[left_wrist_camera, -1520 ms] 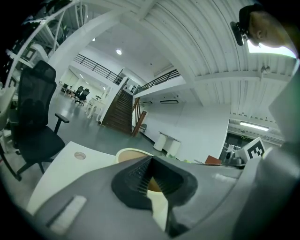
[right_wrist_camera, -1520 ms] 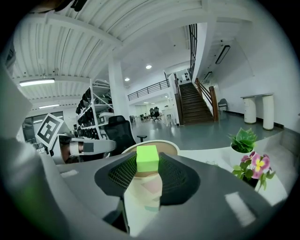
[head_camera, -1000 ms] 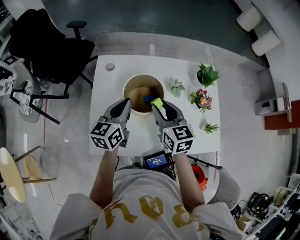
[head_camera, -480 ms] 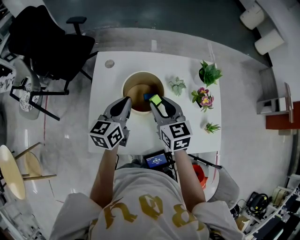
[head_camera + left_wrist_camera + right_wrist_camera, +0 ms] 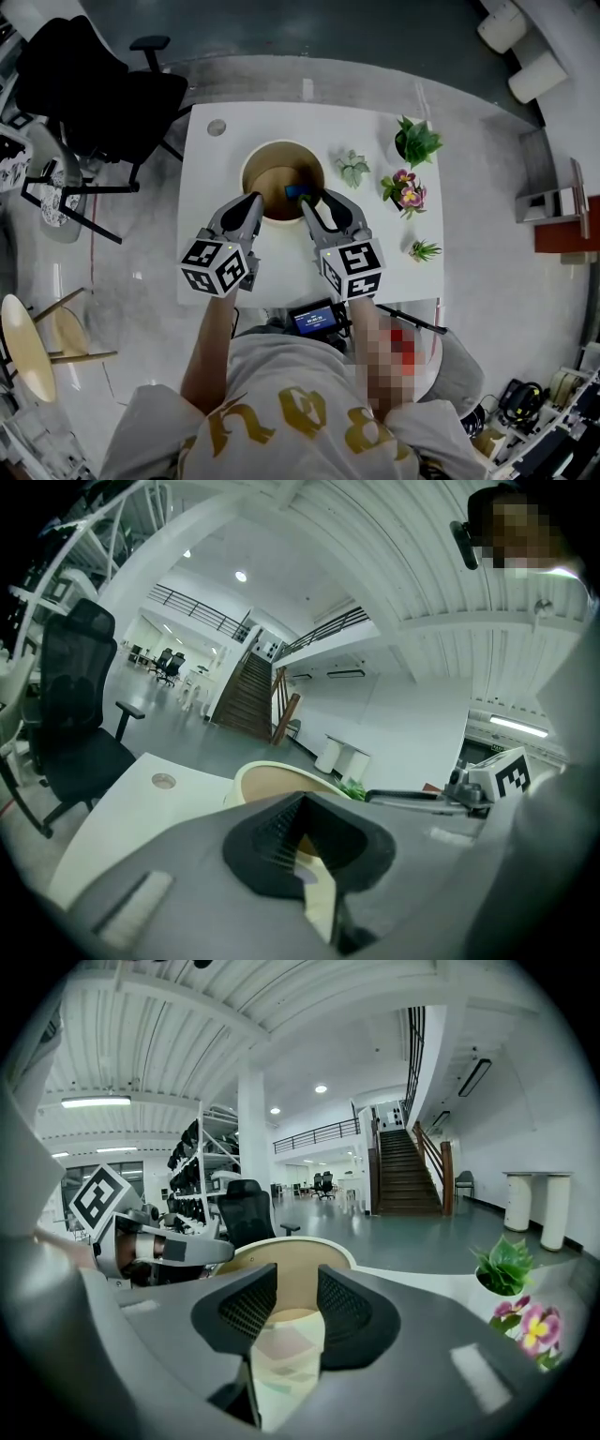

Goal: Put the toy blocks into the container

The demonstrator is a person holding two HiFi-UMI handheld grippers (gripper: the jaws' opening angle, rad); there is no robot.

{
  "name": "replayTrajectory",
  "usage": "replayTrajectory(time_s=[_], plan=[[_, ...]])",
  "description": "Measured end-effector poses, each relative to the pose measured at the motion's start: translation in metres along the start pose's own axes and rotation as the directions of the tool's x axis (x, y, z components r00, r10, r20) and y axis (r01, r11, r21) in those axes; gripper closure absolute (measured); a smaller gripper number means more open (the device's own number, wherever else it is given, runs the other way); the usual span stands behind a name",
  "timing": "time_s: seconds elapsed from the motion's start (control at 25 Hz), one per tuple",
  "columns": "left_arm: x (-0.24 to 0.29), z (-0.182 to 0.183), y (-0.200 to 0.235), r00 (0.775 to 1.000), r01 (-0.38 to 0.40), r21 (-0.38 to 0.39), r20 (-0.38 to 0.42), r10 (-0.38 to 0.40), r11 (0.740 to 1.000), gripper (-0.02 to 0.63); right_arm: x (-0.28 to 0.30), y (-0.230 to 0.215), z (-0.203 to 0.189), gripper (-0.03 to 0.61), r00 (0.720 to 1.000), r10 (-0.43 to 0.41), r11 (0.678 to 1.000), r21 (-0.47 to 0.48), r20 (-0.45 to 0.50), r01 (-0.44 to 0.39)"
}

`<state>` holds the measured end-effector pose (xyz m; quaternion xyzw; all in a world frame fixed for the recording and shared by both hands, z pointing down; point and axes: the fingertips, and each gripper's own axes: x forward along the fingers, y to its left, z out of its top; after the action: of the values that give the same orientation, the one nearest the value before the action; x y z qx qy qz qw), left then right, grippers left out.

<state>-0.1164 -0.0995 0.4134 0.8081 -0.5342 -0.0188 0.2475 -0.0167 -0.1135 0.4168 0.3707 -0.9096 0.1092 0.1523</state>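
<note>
At the centre of the white table [image 5: 281,122] stands the round container [image 5: 267,183], cream at the rim and tan inside; a blue toy block [image 5: 295,193] lies within it towards its right side, with a sliver of green showing against it, too small to identify.

Left gripper [image 5: 251,204]: tips at the near left rim of the container; in the left gripper view the left gripper [image 5: 298,803] has its pads drawn together into a narrow V, with nothing between them; the container rim [image 5: 272,775] shows just beyond.

Right gripper [image 5: 316,199]: tips at the near right rim, just beside the blue block; in the right gripper view the right gripper [image 5: 295,1283] has its pads standing a moderate way apart; the jaws have just been closing, with nothing held between them; the container wall [image 5: 309,1251] is seen through the gap.

Both grippers lie side by side, pointing away from the person, marker cubes nearest the body.

Also noted: four small potted plants [image 5: 415,141] grouped on the right of the table, well apart from the container; a black office chair [image 5: 94,94] on the floor at far left.
</note>
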Motion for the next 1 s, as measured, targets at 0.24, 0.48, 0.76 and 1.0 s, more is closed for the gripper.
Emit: replayTrajectory(time_s=[0.24,0.48,0.76,1.0], plan=[[-0.003,0.002,-0.01,1.0,0.023,-0.003,0.009,-0.023,1.0,0.612,-0.014,-0.006,0.0,0.516,0.999,-0.049,0.999,0.006,0.022,0.049],[-0.013,0.005,-0.019,0.999,0.04,0.024,0.014,-0.041,0.999,0.613,-0.032,-0.01,-0.002,0.563,0.993,-0.117,0.992,0.052,0.035,0.115],[-0.028,0.01,-0.031,0.998,0.054,0.066,0.024,-0.055,0.996,0.612,-0.056,0.0,0.001,0.561,0.984,-0.168,0.984,0.077,0.053,0.163],[-0.042,0.012,-0.037,0.998,0.049,0.096,0.034,-0.053,0.994,0.614,-0.075,0.008,-0.002,0.563,0.977,-0.2,0.971,0.147,0.068,0.188]])
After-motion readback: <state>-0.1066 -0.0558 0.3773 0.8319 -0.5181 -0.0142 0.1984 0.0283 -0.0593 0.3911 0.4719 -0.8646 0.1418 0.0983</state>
